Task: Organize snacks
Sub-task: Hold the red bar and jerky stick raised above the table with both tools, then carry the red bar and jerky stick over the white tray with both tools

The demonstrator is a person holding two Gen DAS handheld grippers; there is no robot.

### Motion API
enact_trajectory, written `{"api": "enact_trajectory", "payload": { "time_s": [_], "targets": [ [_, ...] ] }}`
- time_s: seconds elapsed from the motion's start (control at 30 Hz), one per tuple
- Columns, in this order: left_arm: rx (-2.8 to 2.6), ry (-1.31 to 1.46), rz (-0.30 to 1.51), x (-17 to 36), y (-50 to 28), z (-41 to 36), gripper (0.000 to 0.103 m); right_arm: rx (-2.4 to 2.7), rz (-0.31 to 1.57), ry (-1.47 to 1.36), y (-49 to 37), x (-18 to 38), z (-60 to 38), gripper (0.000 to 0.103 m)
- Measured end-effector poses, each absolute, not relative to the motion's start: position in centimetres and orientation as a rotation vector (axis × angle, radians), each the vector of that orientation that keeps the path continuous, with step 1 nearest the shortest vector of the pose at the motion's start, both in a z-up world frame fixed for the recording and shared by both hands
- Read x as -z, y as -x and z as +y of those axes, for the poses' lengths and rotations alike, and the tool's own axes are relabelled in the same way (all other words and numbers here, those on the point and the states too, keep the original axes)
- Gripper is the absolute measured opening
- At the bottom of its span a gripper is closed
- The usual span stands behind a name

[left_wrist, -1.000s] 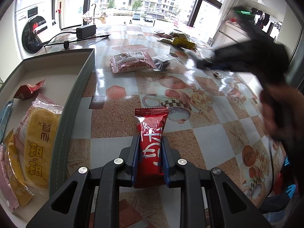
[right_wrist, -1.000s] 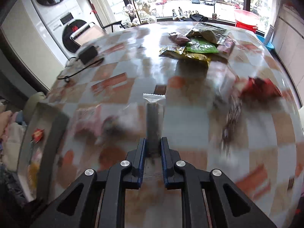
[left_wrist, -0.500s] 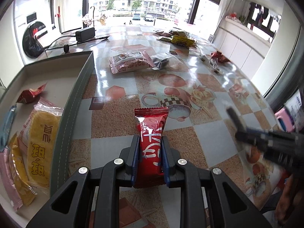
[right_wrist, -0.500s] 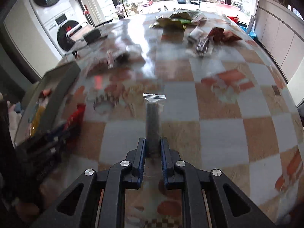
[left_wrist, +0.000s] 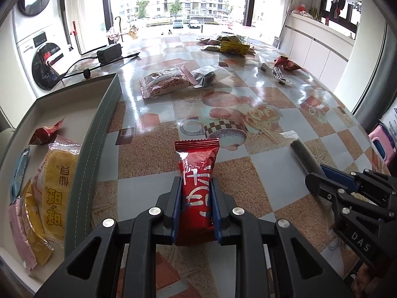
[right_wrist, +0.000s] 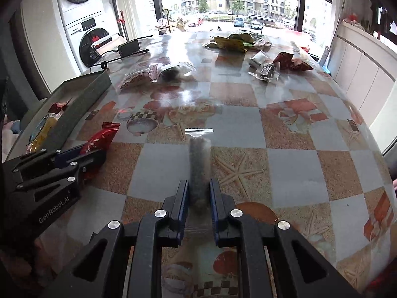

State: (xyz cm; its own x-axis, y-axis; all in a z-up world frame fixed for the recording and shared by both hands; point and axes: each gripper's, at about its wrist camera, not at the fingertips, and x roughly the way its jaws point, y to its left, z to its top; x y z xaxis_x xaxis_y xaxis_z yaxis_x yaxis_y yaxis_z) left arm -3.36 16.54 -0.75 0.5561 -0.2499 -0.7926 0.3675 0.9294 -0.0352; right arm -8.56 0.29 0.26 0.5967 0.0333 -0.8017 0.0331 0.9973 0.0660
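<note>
Red snack pkt clamped upright in left gripper fingers, above worktop just beside the tray, prob. next in. Right gripper fingers pinch a dark stick pkt, likely for the tray too.

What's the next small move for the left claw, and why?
Probably swing the left claw over the gray tray beside it and release. It is shut on the red snack packet above the table, and the tray already holds sorted snacks such as the yellow packet.
</note>
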Motion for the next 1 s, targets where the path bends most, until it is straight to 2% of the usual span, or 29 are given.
{"api": "enact_trajectory", "payload": {
  "time_s": [0.23,0.6,1.0],
  "targets": [
    [0.362,-0.148,0.911,0.7,3.4,16.5,0.024,-0.007,0.971,-0.056,8.0,-0.3,0.3,0.017],
    [0.346,-0.160,0.966,0.5,3.3,16.4,0.025,-0.065,1.042,-0.210,8.4,-0.7,-1.1,0.017],
    [0.377,-0.094,0.998,0.2,5.0,17.8,0.025,-0.079,1.007,-0.110,9.6,-1.8,1.4,0.017]
  ]
}}
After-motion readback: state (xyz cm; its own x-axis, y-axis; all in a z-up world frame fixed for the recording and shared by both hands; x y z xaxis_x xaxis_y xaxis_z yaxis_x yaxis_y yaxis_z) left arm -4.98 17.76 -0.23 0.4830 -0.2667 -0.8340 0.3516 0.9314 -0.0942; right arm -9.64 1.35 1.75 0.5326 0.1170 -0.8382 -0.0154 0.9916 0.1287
